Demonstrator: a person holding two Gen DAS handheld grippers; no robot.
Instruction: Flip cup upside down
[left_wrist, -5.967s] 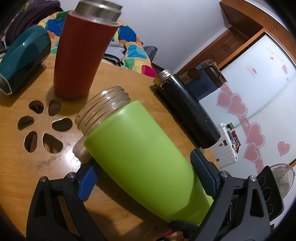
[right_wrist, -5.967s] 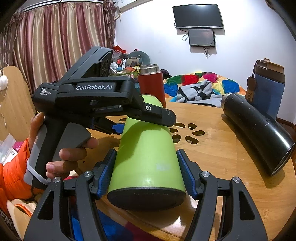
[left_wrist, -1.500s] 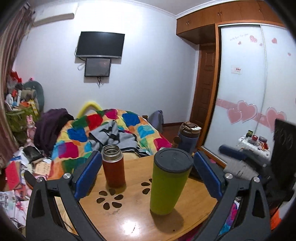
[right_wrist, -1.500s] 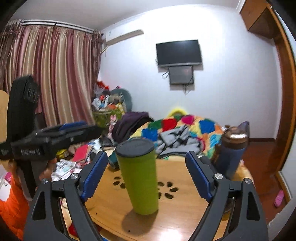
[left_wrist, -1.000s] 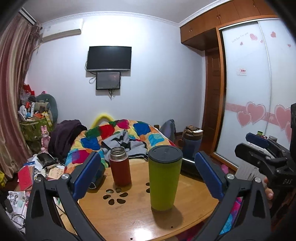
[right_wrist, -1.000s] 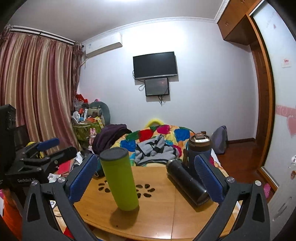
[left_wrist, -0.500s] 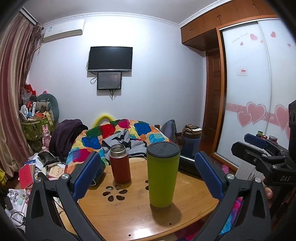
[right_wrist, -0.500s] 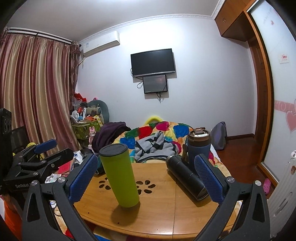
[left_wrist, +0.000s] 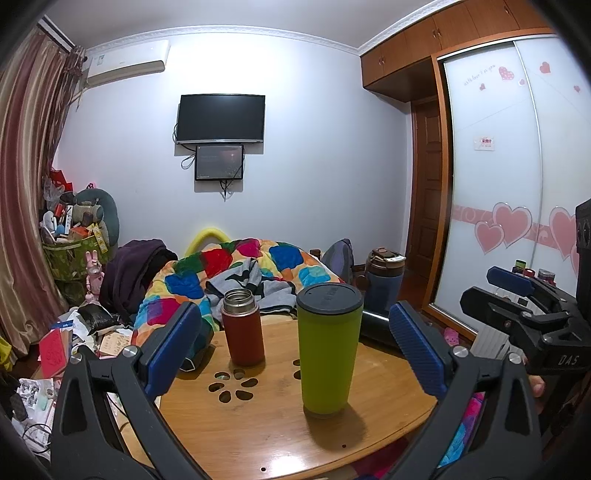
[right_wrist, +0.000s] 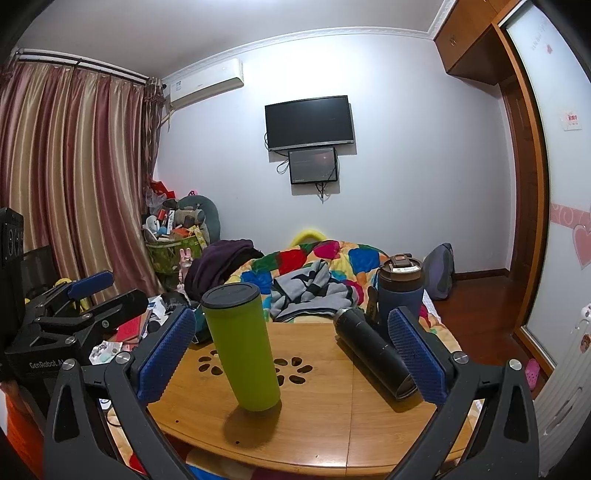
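The green cup (left_wrist: 327, 350) stands on the round wooden table (left_wrist: 258, 424) with its dark flat base up and its mouth down. It also shows in the right wrist view (right_wrist: 243, 343). My left gripper (left_wrist: 295, 343) is open and empty, pulled back from the table, with the cup framed between its blue pads. My right gripper (right_wrist: 291, 354) is open and empty, also back from the table. Each gripper shows at the edge of the other's view.
A red flask (left_wrist: 242, 326) stands behind the cup. A black flask (right_wrist: 373, 352) lies on its side at the right. A blue bottle (right_wrist: 400, 291) stands behind it. A bed with a colourful quilt (left_wrist: 236, 273) lies beyond the table (right_wrist: 332, 417).
Six seconds ago both grippers held the green cup on its side. Now it stands mouth down on the table, and both grippers have let go and drawn back.
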